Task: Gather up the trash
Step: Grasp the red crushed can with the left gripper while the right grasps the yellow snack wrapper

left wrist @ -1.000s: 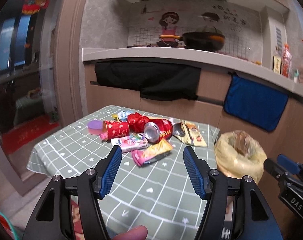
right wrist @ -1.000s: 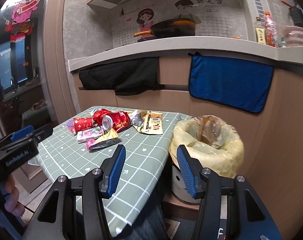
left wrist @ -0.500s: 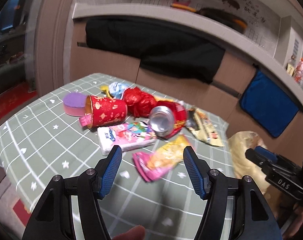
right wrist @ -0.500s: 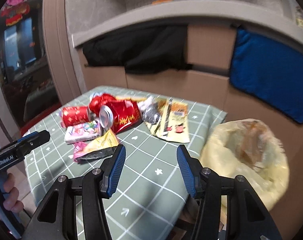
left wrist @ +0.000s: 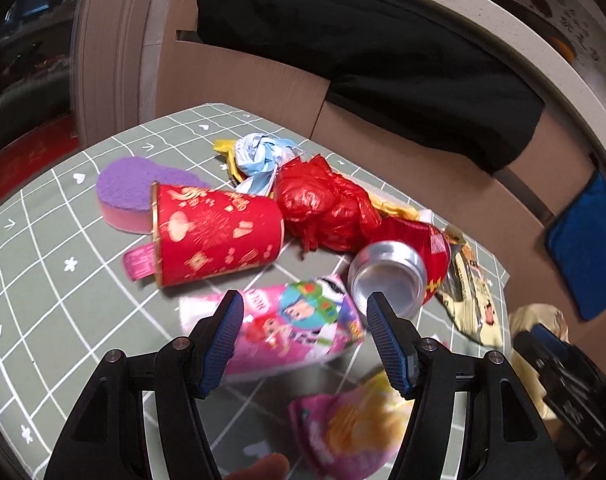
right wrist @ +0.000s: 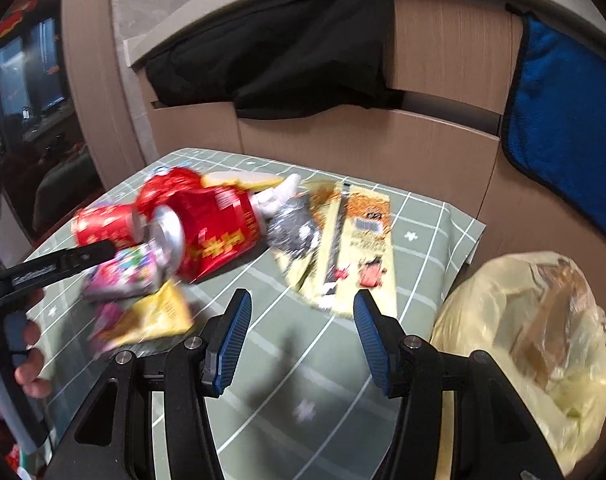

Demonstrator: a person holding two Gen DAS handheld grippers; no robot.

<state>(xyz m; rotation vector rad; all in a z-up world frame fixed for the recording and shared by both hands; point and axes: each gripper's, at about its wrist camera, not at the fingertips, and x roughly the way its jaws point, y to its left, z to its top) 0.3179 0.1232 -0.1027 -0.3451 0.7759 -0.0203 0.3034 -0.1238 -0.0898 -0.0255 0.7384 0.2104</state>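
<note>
Over the table point(left wrist: 43, 280): left gripper point(left wrist: 305, 320) spread above a pink packet point(left wrist: 299, 332), right gripper point(right wrist: 299, 322) spread, empty, beside the yellow bag point(right wrist: 543, 344).

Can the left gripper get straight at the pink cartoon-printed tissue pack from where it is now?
Probably yes. The left gripper is open, and the pink cartoon-printed tissue pack lies flat right between its fingers, nothing on top. The crushed red can sits close beside it and may get nudged.
</note>
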